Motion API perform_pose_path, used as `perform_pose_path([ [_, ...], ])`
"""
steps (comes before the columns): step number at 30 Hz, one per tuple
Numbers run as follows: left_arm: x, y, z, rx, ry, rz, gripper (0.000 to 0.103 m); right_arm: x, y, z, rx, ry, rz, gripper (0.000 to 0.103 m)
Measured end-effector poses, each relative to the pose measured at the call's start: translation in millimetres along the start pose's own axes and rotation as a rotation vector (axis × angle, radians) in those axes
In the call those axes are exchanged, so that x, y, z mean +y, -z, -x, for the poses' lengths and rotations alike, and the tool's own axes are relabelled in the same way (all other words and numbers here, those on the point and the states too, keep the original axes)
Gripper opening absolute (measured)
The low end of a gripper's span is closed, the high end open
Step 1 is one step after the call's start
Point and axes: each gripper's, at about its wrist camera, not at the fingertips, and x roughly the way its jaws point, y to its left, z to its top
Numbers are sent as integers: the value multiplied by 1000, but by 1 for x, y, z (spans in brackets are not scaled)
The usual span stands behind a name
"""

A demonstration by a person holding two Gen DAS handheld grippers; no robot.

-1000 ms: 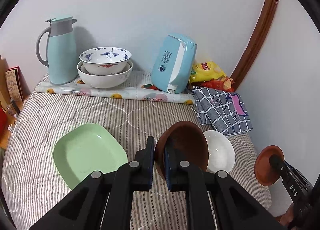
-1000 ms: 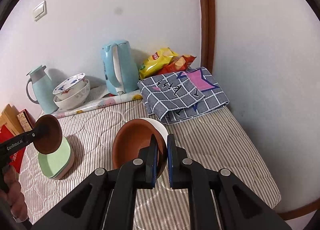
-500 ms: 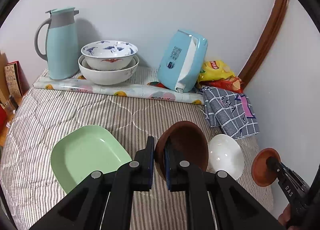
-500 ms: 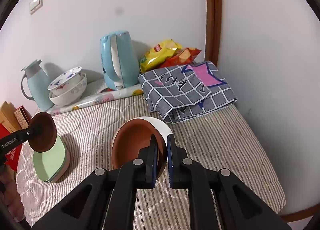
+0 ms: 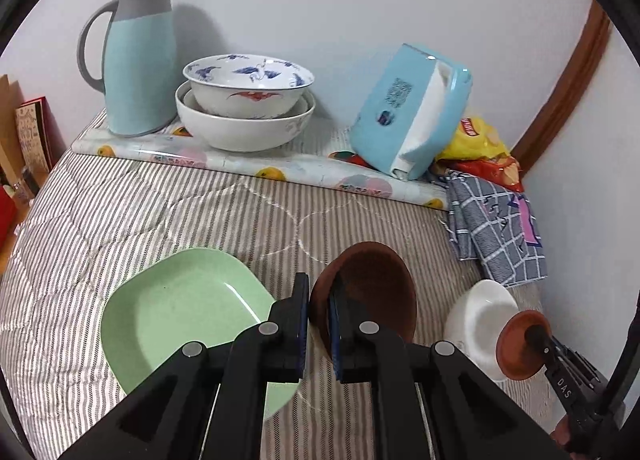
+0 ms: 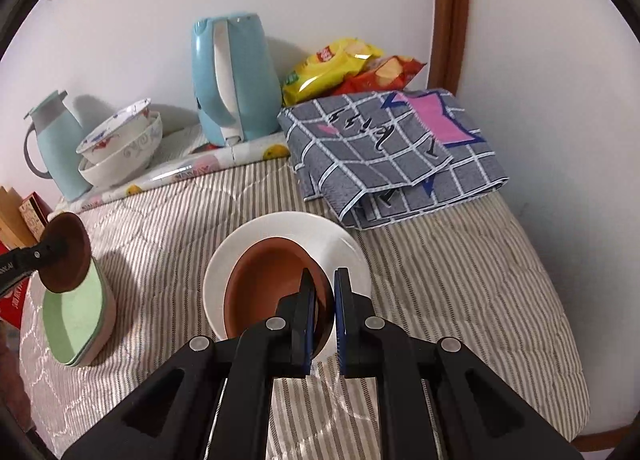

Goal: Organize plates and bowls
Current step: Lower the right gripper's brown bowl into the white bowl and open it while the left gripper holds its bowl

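My left gripper (image 5: 319, 300) is shut on the rim of a dark brown bowl (image 5: 372, 292), held tilted just right of the pale green plate (image 5: 180, 320) on the striped bedcover. In the right wrist view that brown bowl (image 6: 66, 252) hangs over the stacked green plates (image 6: 76, 324). My right gripper (image 6: 325, 292) is shut on the rim of a reddish-brown bowl (image 6: 268, 288), held low over the white bowl (image 6: 288, 227). I cannot tell whether the two touch. The left wrist view shows the white bowl (image 5: 480, 320) and the right gripper's bowl (image 5: 520, 344) at the far right.
Along the back wall stand a teal thermos jug (image 5: 136, 55), two stacked blue-patterned bowls (image 5: 248, 99), a light blue kettle (image 6: 232, 79) and crisp bags (image 6: 340, 63). A folded checked cloth (image 6: 392, 155) lies behind the white bowl. A rolled patterned sheet (image 5: 256, 163) lies in front of the jug.
Both grippers have sunk and moved forward with their brown bowls. The right one's bowl now sits lower over the white bowl; the left one's is nearer the green plate.
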Motion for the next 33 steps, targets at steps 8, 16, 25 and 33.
perform_pose_path([
  [8,9,-3,-18,25,-17,17,9,5,0,-30,50,10,14,9],
  [16,7,-4,-29,44,-6,13,9,7,-3,-49,82,15,13,9],
  [25,8,-5,-33,46,2,16,9,7,-6,-61,117,7,7,9],
  [33,10,-6,-34,47,7,20,9,11,-10,-67,133,30,30,9],
])
